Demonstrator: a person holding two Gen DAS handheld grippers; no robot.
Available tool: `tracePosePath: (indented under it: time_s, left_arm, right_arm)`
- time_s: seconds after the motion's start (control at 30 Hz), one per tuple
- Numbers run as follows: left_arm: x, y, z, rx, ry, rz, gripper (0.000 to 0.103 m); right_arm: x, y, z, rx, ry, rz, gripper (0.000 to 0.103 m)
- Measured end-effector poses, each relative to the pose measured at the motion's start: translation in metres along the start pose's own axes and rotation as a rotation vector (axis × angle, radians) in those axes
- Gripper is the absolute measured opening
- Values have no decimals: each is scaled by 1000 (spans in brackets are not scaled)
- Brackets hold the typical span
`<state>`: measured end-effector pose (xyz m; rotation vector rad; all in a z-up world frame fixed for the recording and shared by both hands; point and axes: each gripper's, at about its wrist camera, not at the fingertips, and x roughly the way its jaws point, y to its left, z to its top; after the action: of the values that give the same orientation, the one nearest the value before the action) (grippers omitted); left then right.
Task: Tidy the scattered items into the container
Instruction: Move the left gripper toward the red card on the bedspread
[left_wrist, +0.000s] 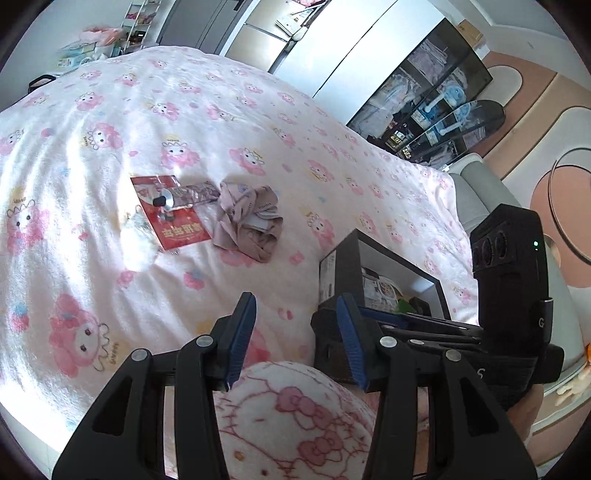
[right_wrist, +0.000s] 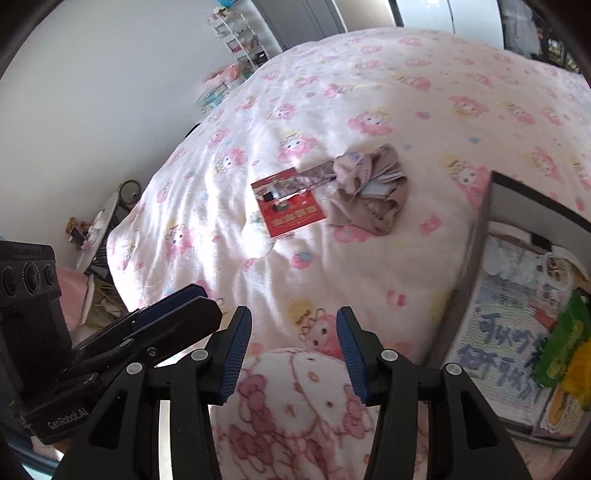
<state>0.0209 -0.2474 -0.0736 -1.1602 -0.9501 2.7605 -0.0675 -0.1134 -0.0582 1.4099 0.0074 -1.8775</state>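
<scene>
Scattered items sit mid-bed, beyond both my tools. Left hand-held gripper (left_wrist: 297, 334) and right hand-held gripper (right_wrist: 293, 345): jaws apart, empty. Black box (right_wrist: 480, 236) lies near right. Farther out: red packet (left_wrist: 173, 216) under a tube (left_wrist: 184, 195), crumpled cloth (left_wrist: 251, 221) just beside.

tube (left_wrist: 186, 194) on packet (left_wrist: 170, 216) | cloth (left_wrist: 249, 221) just right | box (left_wrist: 380, 275) near right, on bed (left_wrist: 110, 129)
</scene>
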Motion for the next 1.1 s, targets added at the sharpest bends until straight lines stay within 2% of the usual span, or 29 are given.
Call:
tracePosePath:
  time_s: [0.07,0.2,0.3,0.4,0.5,0.67,0.8,0.9,1.0,1.1]
  left_arm:
    - [0,10,10,9,-23,35,46]
    - [9,37,27,-51,-44,41,46]
    - [23,57,33,-84,-30,70,46]
    - [41,75,35,-112,-1,91,46]
    - [61,94,39,-152,22,107,46]
    - [99,130,44,-230,54,162,45]
    - [125,154,44,-309,84,139,45]
    - [135,164,46,-353,86,119,43]
    - [140,166,49,-366,79,101,43]
    - [143,162,51,-357,97,121,42]
  right_arm:
    - [14,8,14,-23,32,16,45]
    - [35,25,41,-85,29,-51,45]
    - [52,23,57,-89,41,-64,45]
    - [75,13,71,-59,68,-70,45]
    - [98,-7,85,48,112,8,45]
    - [125,-30,97,91,123,-50,45]
    - [143,-49,103,137,138,-97,45]
    - [149,-57,104,169,143,-77,45]
    - [152,-57,106,151,139,-107,45]
    - [152,-60,105,166,140,-101,45]
